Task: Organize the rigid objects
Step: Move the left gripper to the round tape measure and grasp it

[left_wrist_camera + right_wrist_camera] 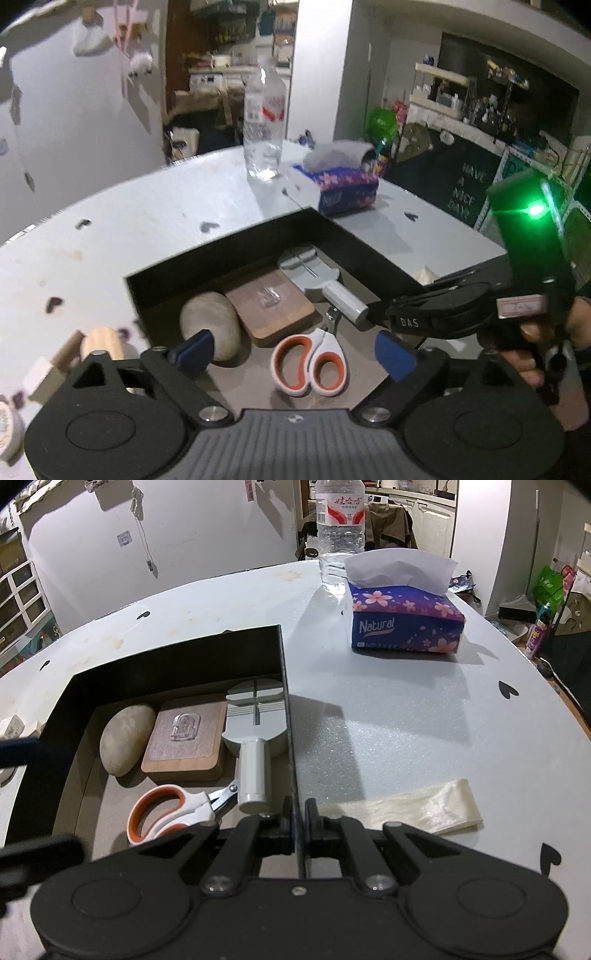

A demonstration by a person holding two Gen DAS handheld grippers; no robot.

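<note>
- Now, the right tongs (296,821) pinch the right wall of the black box (284,672), steadying it on the table (388,716).
- Left tongs (293,350) hang spread above the scissors (310,363), already in the box's near end.
- Best bet: keep that wall grip firm, then fetch the wooden piece (101,341) lying left of the box.

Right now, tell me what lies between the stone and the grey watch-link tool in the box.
The wooden coaster, with a clear adhesive hook on top, lies between the stone and grey watch-link tool; clearest in the right wrist view.
</note>
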